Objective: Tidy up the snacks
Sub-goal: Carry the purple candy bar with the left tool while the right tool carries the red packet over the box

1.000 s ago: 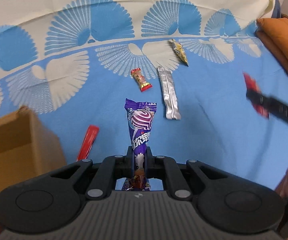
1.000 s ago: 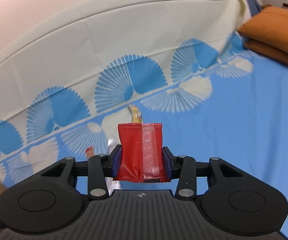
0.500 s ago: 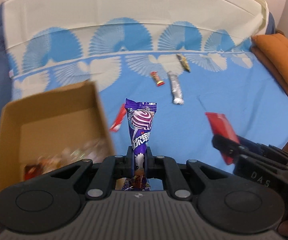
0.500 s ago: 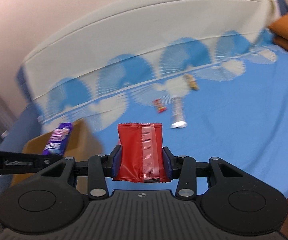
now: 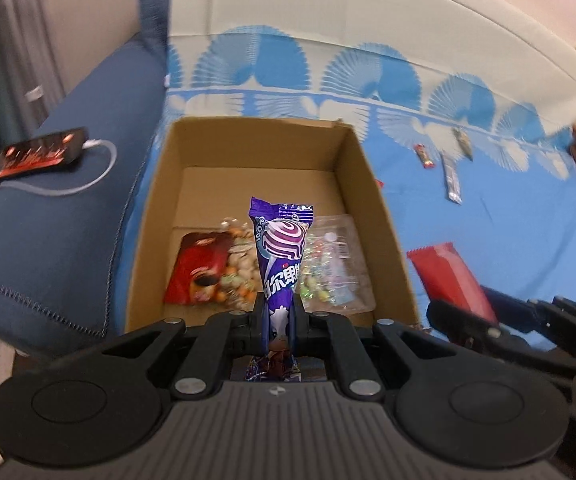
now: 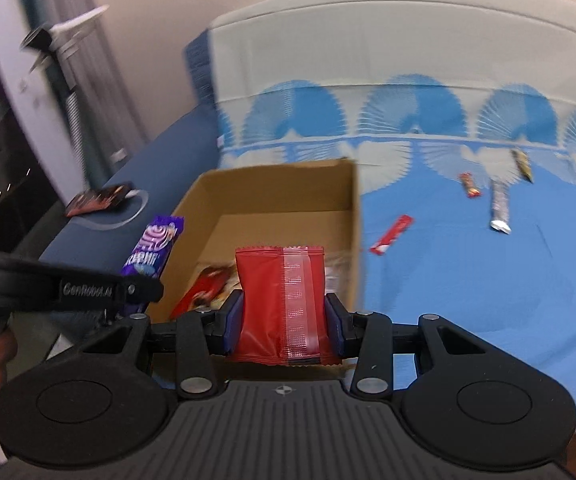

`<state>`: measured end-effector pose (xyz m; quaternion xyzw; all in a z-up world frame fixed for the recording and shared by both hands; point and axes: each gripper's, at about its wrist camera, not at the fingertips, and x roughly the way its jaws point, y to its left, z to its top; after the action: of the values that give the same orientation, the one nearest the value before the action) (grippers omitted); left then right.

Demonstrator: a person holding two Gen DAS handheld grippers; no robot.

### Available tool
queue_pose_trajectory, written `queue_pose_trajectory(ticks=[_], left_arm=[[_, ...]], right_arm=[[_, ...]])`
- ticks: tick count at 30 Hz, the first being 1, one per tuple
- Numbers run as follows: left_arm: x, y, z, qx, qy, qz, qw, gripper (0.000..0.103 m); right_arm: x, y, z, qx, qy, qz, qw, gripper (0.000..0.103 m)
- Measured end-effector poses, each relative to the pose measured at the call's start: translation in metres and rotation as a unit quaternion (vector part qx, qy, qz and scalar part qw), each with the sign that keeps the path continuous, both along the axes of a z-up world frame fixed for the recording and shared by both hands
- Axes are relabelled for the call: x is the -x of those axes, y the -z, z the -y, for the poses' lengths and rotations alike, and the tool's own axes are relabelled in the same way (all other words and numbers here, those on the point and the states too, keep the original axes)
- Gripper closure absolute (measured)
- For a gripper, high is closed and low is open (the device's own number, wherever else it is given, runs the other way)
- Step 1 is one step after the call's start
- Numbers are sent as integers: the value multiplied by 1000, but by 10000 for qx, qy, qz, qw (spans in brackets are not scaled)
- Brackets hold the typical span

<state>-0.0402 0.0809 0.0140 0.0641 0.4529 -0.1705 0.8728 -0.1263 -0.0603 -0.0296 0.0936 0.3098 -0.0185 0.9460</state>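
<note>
Now both grippers are delivering: left gripper [image 5: 278, 316] fingers pinching the purple candy [image 5: 282, 248], right gripper [image 6: 284, 320] clamping the red packet [image 6: 282, 300]; next, releasing over the cardboard box [image 5: 363, 184] at twelve o'clock.

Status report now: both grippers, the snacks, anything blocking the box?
Left gripper shut on purple candy. Right gripper shut on red packet. Cardboard box open, snacks inside, nothing blocking.

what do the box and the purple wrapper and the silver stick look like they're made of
Box: plain brown cardboard, matte, with raw cut edges and a folded floor flap.
Purple wrapper: likely thin printed plastic film, glossy, with a crimped top seal.
Silver stick: probably metallised foil or film, shiny; too small to tell which.
</note>
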Motion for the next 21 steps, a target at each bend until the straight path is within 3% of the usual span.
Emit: queue_pose_trajectory(ticks=[7,21], left_arm=[[1,-4,-24,195,-161,24,9997,94],[-5,1,-21,244,-178,-5,9995,94]], right_arm=[[-2,-6,-25,285,-237,-2,9993,58],[-8,1,-26,316,-222,-196,9991,58]])
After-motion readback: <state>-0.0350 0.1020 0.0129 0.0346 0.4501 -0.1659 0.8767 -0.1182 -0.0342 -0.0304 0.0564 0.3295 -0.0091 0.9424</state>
